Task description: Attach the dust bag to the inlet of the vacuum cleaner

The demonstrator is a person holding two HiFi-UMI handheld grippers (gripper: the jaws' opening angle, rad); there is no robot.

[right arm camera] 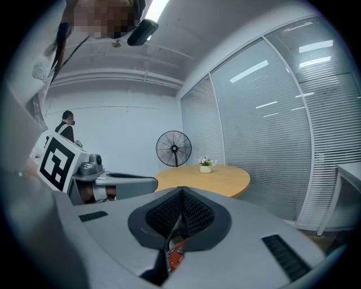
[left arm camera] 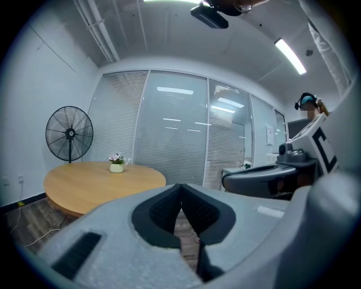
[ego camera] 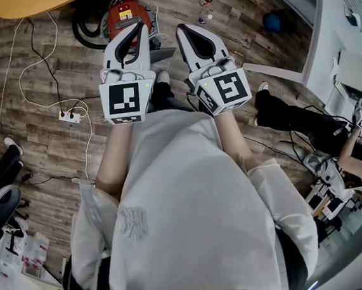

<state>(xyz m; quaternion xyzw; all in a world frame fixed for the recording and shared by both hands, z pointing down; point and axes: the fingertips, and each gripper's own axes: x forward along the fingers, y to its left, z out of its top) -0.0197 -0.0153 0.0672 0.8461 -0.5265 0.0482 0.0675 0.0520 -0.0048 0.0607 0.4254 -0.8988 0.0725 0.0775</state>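
Note:
The red vacuum cleaner (ego camera: 124, 16) sits on the wooden floor ahead of me, with its black hose (ego camera: 85, 26) coiled at its left. I cannot make out the dust bag. Both grippers are held side by side at chest height, pointing forward over the vacuum. My left gripper (ego camera: 138, 26) is shut with nothing between its pads, and its jaws (left arm camera: 180, 186) meet in the left gripper view. My right gripper (ego camera: 181, 28) is likewise shut and empty (right arm camera: 180, 191). A bit of the red vacuum (right arm camera: 176, 257) shows through the gap below its jaws.
A round wooden table (left arm camera: 101, 183) with a small flower pot (left arm camera: 117, 163) and a standing fan (left arm camera: 69, 135) are beyond the vacuum, before glass walls with blinds. A power strip (ego camera: 69, 116) with white cables lies at the left. A seated person (ego camera: 306, 123) is at the right.

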